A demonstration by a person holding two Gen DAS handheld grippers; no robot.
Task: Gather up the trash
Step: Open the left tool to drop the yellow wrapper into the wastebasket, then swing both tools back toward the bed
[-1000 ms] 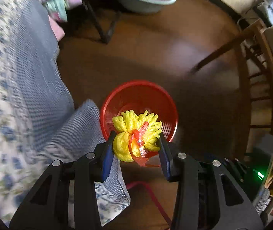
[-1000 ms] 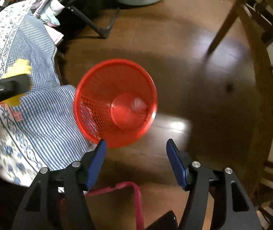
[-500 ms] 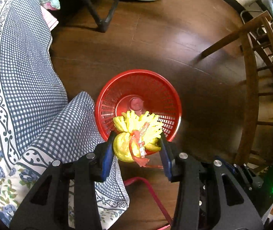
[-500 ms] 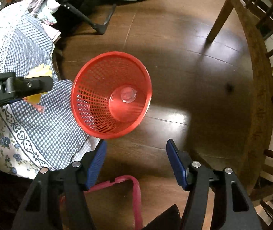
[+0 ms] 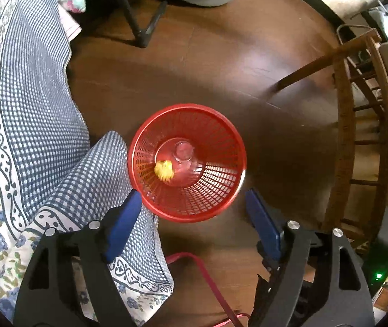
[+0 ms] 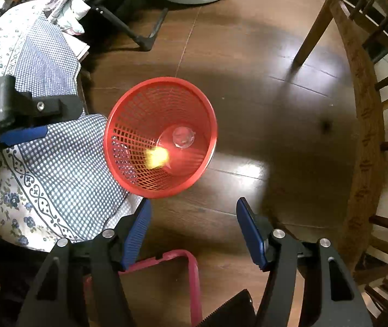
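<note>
Beside the checked blue cloth point(image 5: 38, 125) on the left, the left gripper point(image 5: 192, 212) hangs over the red mesh basket point(image 5: 187, 163) with its jaws just sprung wide and nothing between them. The yellow trash wad point(image 5: 164, 169) they pinched a moment ago now lies inside the basket, low against its left wall, next to a clear round piece point(image 5: 183, 151) at the bottom. That item looks collected. Further right, the right gripper point(image 6: 192, 229) hovers over bare wood floor point(image 6: 262, 109), jaws apart and empty. The wad is blurred in both views, so whether it has settled is unclear. A pink-edged object point(image 6: 183, 267) below is cut off.
</note>
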